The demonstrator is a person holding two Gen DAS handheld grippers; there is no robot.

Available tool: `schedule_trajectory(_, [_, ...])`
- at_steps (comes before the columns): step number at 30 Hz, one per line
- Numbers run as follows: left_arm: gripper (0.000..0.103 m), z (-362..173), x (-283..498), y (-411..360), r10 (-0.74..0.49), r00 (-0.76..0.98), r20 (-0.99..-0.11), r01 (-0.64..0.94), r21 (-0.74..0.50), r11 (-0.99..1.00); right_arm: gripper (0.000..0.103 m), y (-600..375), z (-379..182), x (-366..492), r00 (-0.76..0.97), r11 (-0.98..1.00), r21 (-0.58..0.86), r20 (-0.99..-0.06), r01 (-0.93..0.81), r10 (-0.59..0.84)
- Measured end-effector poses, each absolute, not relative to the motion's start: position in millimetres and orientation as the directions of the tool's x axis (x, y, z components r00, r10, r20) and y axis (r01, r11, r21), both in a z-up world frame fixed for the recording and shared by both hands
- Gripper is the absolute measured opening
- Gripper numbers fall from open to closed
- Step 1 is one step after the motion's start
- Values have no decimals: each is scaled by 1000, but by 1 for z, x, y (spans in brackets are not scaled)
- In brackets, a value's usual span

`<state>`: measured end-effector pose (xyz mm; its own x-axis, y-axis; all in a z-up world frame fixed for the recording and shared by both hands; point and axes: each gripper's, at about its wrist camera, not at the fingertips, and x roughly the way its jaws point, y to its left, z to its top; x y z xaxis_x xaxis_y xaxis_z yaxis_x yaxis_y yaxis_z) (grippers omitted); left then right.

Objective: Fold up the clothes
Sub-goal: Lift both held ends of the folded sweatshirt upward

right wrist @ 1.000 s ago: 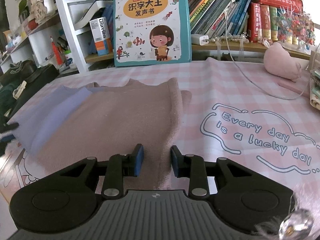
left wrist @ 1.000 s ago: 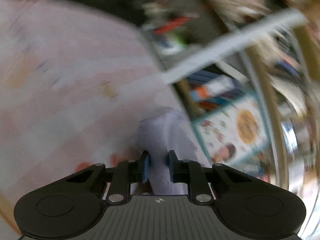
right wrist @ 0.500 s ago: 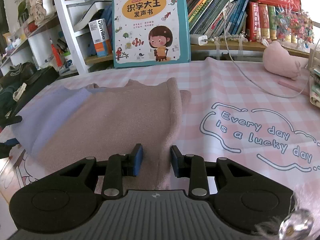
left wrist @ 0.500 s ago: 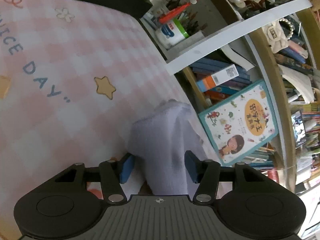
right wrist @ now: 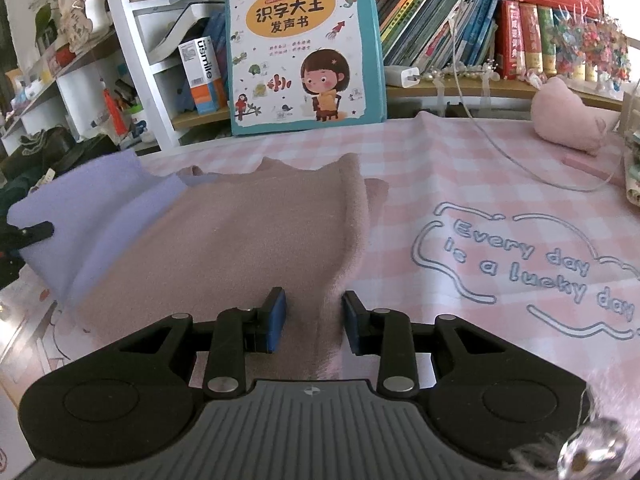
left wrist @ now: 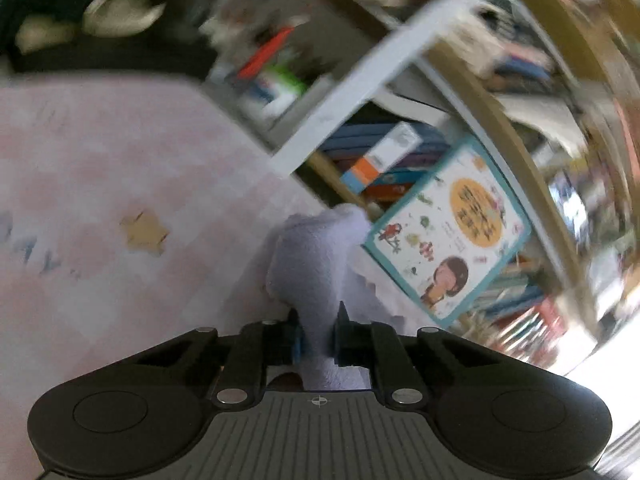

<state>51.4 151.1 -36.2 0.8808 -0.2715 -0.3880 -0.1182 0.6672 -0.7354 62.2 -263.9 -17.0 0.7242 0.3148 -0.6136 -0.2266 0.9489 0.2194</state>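
Pink garment [right wrist: 256, 240], lilac cloth [left wrist: 316, 264] pinched

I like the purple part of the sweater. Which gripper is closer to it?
Left. The left gripper is closing on the purple part. The right gripper sits at the pink part, off to the side.

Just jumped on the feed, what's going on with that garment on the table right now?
A person is folding a pink-and-lavender garment on the pink checked tablecloth with a gripper in each hand. The left gripper is closing on a bunched lavender part, which sits between its fingers. The right gripper straddles the pink near edge; whether its pads press the cloth is unclear. The picture book stands behind.
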Motion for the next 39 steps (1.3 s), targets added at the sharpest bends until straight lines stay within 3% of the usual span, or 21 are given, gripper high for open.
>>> schedule_trajectory(2, [12, -51, 53, 173, -300, 866, -401, -171, -799, 576, 30, -255, -17, 64, 720, 945, 222, -613, -240, 327])
schedule_trajectory(6, [13, -56, 46, 191, -255, 873, -415, -199, -781, 592, 30, -232, -17, 72, 704, 935, 220, -615, -279, 355])
schedule_trajectory(11, [24, -56, 51, 210, -207, 869, -449, -241, -750, 616, 30, -197, -15, 84, 688, 925, 191, -622, -329, 373])
schedule_trajectory(16, [27, -62, 61, 223, -213, 868, -448, -238, -753, 613, 30, -177, -14, 95, 676, 915, 170, -627, -365, 387])
schedule_trajectory(22, [26, -61, 68, 225, -192, 877, -440, -230, -737, 636, 30, -171, -15, 103, 665, 904, 175, -626, -390, 408])
schedule_trajectory(29, [18, -64, 69, 232, -209, 874, -439, -229, -751, 620, 31, -171, -14, 105, 654, 886, 141, -626, -441, 425])
schedule_trajectory(33, [17, -60, 69, 231, -205, 872, -445, -224, -734, 641, 45, -173, -14, 108, 657, 875, 87, -626, -476, 420])
schedule_trajectory(39, [14, -40, 67, 219, -185, 882, -434, -187, -682, 707, 44, -176, -15, 115, 634, 854, 90, -631, -513, 447])
